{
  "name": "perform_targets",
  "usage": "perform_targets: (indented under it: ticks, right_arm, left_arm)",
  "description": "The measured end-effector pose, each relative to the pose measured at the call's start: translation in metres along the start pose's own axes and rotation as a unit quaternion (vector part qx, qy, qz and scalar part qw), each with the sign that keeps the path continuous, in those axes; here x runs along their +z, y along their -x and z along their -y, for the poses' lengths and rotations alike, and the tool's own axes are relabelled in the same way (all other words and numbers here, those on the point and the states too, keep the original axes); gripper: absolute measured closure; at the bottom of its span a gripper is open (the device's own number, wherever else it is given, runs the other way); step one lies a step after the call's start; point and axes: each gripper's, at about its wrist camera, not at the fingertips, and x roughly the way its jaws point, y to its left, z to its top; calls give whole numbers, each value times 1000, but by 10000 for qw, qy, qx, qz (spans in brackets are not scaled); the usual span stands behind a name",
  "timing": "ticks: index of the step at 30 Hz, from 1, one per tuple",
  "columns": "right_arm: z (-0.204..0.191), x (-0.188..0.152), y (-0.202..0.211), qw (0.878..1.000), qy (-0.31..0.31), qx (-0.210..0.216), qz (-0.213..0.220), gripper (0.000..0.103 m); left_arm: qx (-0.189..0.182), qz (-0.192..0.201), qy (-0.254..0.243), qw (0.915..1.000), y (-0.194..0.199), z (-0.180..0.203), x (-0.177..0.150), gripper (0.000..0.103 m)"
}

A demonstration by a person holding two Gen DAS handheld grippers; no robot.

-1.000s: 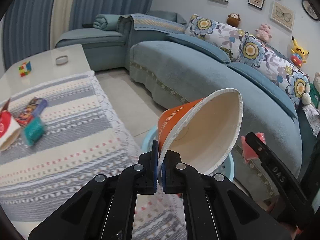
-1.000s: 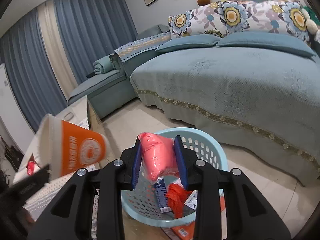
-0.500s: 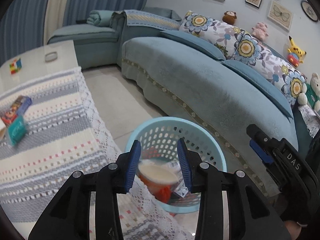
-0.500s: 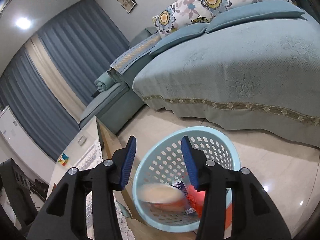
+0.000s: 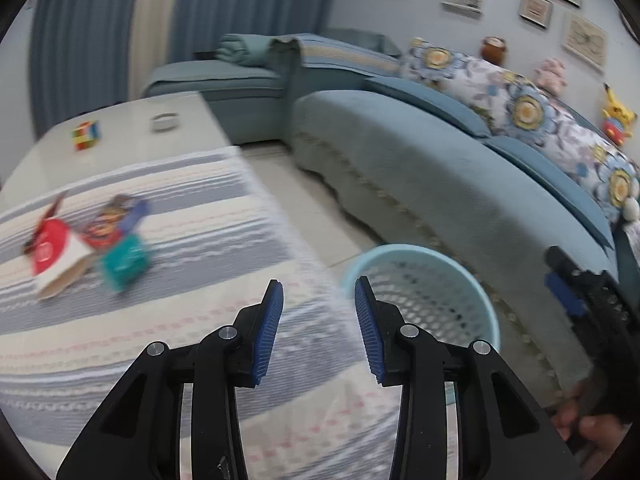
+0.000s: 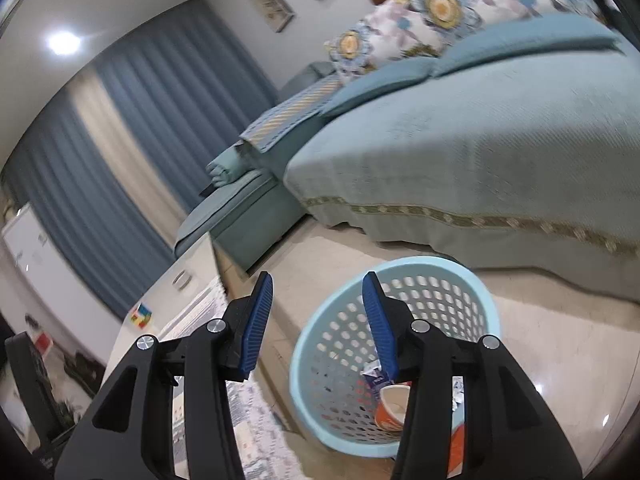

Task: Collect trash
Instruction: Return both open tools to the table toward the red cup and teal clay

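Observation:
A light blue perforated basket (image 5: 424,280) (image 6: 344,344) stands on the floor between the table and the sofa. An orange paper cup (image 6: 390,406) and wrappers lie inside it. My left gripper (image 5: 318,324) is open and empty over the table's right edge. My right gripper (image 6: 318,320) is open and empty above the basket's left rim. On the striped tablecloth (image 5: 160,320) at the left lie a red and white carton (image 5: 52,252), a teal packet (image 5: 124,260) and a colourful wrapper (image 5: 116,220).
A blue sofa (image 5: 460,192) with flowered cushions curves behind the basket. A puzzle cube (image 5: 85,135) and a small white dish (image 5: 165,122) sit on the table's far end. Blue curtains hang at the back.
Both grippers opened and dropped the orange cup and the pink packet into the basket. The left gripper has since swung left over the tablecloth; the right has lifted.

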Motion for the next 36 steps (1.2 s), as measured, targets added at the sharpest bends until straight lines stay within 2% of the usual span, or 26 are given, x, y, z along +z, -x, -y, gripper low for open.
perform_targets:
  ticks: [3, 5, 7, 8, 10, 13, 15, 18, 23, 26, 29, 33, 36]
  right_arm:
    - [-28, -5, -1, 9991, 406, 79, -71, 59]
    - [-49, -10, -1, 9974, 681, 209, -116, 48]
    - [-69, -15, -1, 9953, 912, 311, -120, 21]
    - [-82, -18, -2, 9939, 1039, 346, -90, 16]
    - [-101, -25, -2, 9912, 1221, 504, -60, 8]
    - [-136, -38, -11, 9832, 1633, 771, -273, 8]
    - [-160, -52, -20, 9745, 1988, 930, -474, 8]
    - [-188, -75, -28, 9608, 2449, 1089, -717, 8]
    - [-225, -106, -52, 9406, 2896, 1353, -1148, 8]
    - [-243, -118, -75, 9276, 3166, 1360, -1443, 8]
    - [-259, -133, -110, 9064, 3527, 1261, -1954, 8]
    - [-271, -148, -148, 8840, 3978, 1128, -2181, 8]
    - [-284, -156, -170, 8718, 4201, 1143, -2244, 8]
  left_arm:
    - [331, 47, 208, 9992, 13, -33, 0, 67]
    - [506, 79, 313, 9982, 21, -53, -1, 64]
    - [798, 150, 432, 9958, 31, -77, -2, 56]
    - [923, 178, 510, 9943, 36, -89, -3, 49]
    - [1159, 181, 676, 9908, 42, -113, -1, 45]
    - [1393, 192, 994, 9851, 50, -150, 2, 44]
    - [1484, 247, 1240, 9808, 58, -176, 3, 38]
    - [1696, 226, 1342, 9761, 66, -202, -2, 37]
    - [1873, 24, 1189, 9751, 67, -230, -15, 37]
    - [1875, -194, 1049, 9765, 58, -238, -21, 34]
    - [1875, -367, 757, 9786, 42, -239, -23, 34]
    - [1864, -534, 519, 9796, 21, -241, -24, 34]
    - [1827, -581, 585, 9797, 11, -249, -22, 34]
